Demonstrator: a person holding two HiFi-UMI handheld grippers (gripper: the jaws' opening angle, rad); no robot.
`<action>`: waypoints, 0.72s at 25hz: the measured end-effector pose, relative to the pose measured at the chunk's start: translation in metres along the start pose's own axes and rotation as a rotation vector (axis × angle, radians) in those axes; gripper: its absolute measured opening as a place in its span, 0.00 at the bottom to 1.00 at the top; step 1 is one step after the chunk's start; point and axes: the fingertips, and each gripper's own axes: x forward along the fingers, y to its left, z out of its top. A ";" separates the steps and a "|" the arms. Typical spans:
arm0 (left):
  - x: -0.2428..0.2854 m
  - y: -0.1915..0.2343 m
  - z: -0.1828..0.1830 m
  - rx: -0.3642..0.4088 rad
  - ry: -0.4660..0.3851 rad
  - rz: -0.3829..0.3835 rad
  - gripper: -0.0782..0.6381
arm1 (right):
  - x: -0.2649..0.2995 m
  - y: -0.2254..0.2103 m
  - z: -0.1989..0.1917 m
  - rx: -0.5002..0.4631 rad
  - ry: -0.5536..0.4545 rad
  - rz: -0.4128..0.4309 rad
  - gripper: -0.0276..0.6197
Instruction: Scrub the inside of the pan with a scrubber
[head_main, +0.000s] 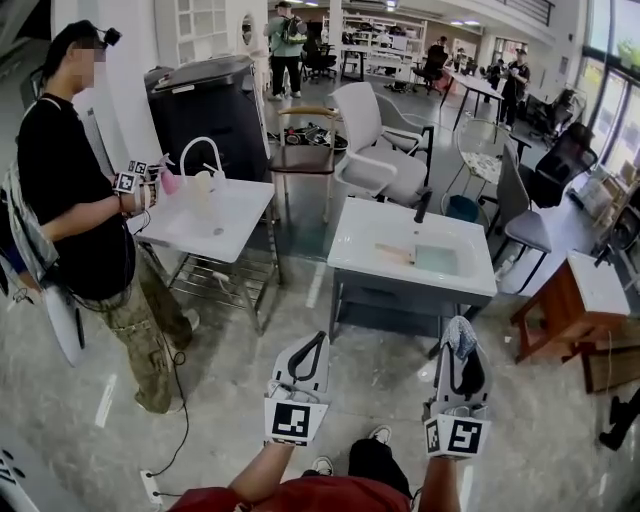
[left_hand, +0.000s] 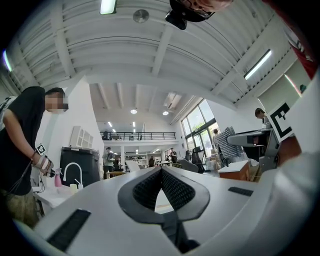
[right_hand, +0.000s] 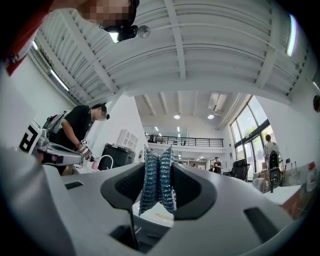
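Observation:
My right gripper is shut on a blue mesh scrubber, which stands folded between its jaws; the scrubber also shows at the jaw tips in the head view. My left gripper is shut with its tips together and nothing between them. I hold both low, in front of a white sink table and short of it. The table's basin lies toward its right side, with a tan flat thing beside it. I see no pan in any view.
At the left a person with grippers works at a second white sink table with a curved tap. A wooden stool stands to the right, and chairs stand behind. A cable runs over the floor.

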 end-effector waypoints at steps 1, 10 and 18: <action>0.002 0.000 0.000 -0.002 -0.003 0.001 0.13 | 0.001 -0.001 0.001 -0.004 -0.001 0.001 0.31; 0.048 -0.001 -0.015 0.009 0.008 -0.001 0.13 | 0.036 -0.024 -0.024 0.007 -0.007 -0.001 0.31; 0.134 -0.010 -0.020 0.049 -0.015 0.002 0.13 | 0.100 -0.079 -0.056 0.026 -0.001 -0.017 0.31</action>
